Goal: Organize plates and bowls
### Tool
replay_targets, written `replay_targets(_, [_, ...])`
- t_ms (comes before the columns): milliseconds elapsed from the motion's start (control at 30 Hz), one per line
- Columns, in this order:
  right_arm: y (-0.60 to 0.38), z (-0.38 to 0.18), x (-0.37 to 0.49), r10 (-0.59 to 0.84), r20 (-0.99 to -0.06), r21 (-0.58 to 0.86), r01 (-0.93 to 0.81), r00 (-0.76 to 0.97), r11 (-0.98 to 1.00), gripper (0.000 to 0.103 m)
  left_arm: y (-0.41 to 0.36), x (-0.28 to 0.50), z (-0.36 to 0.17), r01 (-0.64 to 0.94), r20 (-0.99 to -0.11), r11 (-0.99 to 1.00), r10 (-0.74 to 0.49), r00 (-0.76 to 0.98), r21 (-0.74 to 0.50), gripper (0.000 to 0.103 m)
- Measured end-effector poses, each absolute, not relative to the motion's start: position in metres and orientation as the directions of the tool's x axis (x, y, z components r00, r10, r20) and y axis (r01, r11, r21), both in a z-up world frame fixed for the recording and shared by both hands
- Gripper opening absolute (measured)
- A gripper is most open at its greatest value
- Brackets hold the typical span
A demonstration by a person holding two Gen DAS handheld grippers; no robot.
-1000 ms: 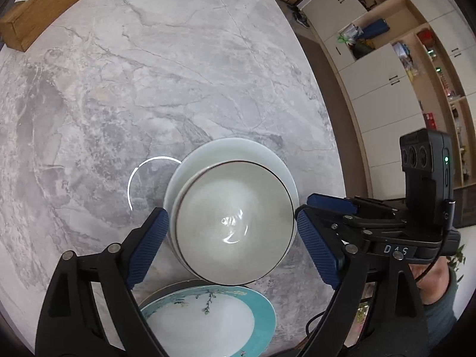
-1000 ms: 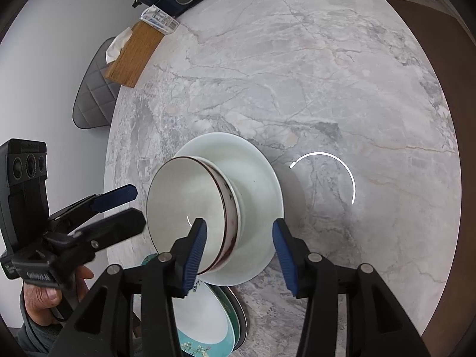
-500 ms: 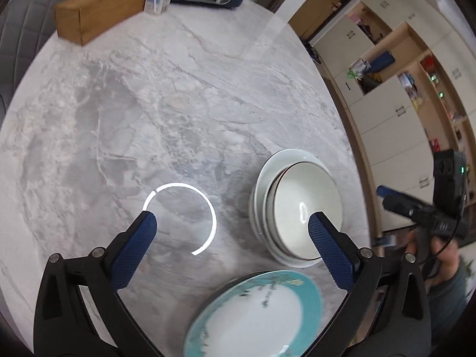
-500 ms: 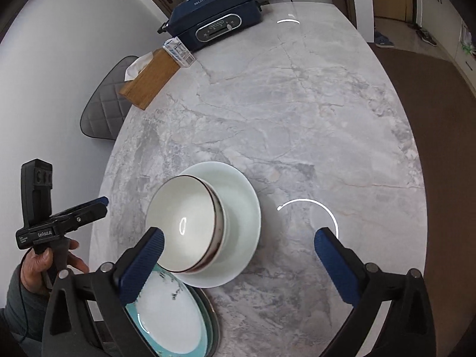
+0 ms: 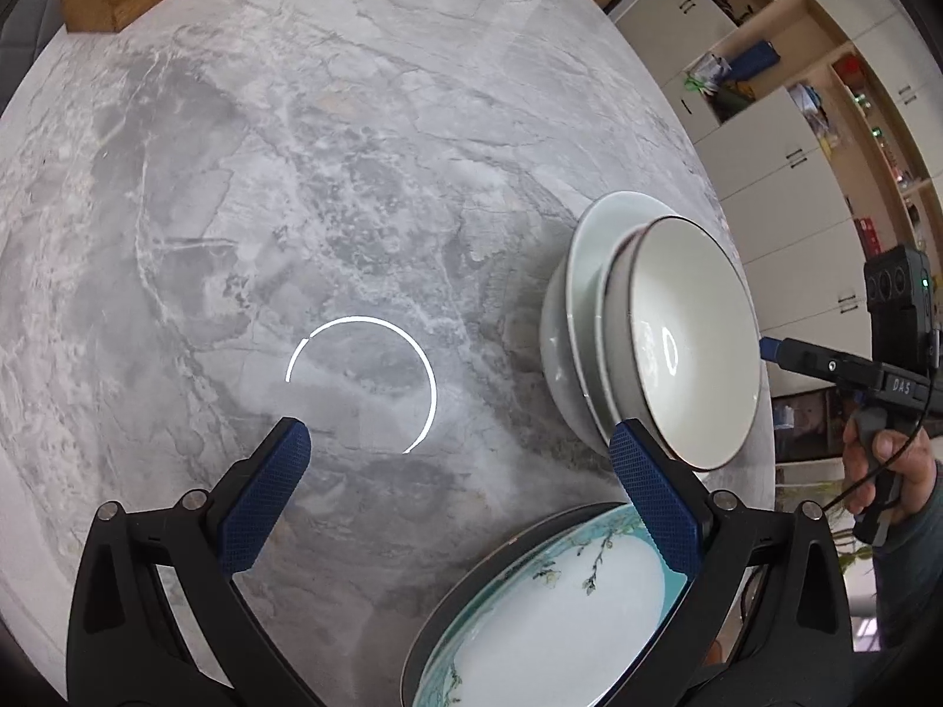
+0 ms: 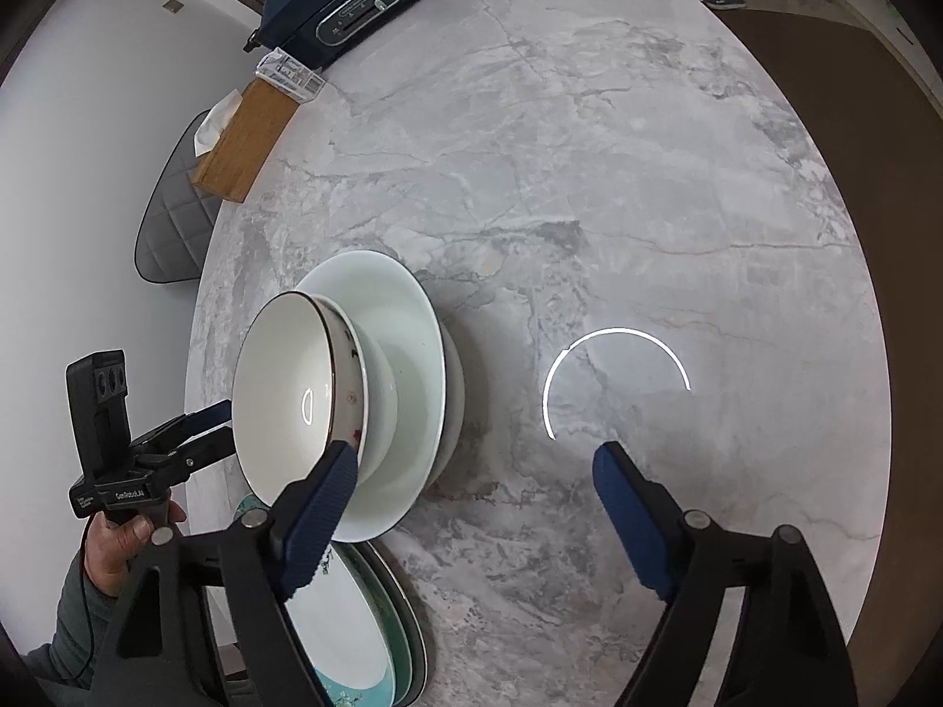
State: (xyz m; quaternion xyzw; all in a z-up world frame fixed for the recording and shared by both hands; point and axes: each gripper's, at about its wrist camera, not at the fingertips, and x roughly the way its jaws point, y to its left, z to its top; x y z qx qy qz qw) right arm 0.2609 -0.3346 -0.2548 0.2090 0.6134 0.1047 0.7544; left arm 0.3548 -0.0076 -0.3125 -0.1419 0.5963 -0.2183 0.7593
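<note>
The bowl with the dark rim sits on top of a stack of pale bowls, near the table edge on my side, and I judge it was nested there to save room. Just beside the stack, still closer to me, lie the flat plates, the top one white with a teal rim and a flower branch; so plates and bowls make two separate piles.

My left gripper stands wide open and holds nothing; only bare marble is between its fingers. My right gripper holds nothing too, and its jaws are closing a little over bare table, with one finger just in front of the bowl stack.

For moving, the table is free over its whole middle and far part. A wooden tissue box and a dark blue appliance stand at the far rim, well apart from the piles. The piles are near the edge, so I must avoid pushing them toward me.
</note>
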Motion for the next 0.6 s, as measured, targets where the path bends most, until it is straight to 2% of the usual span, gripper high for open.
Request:
replay_targets(100, [-0.333,-0.257,0.262,0.419,-0.882,0.447,0.099,0.217,0.889,0.079,-0.008,0.359,-0.317,0.156,-0.842,0.862,-0.505,0.188,-0.482,0.102])
replay_targets(600, [-0.329,-0.264,0.268,0.422,-0.886,0.447,0.108,0.194,0.888,0.078,-0.012,0.380,-0.329,0.148,-0.836,0.857,-0.514,0.192,-0.493,0.103])
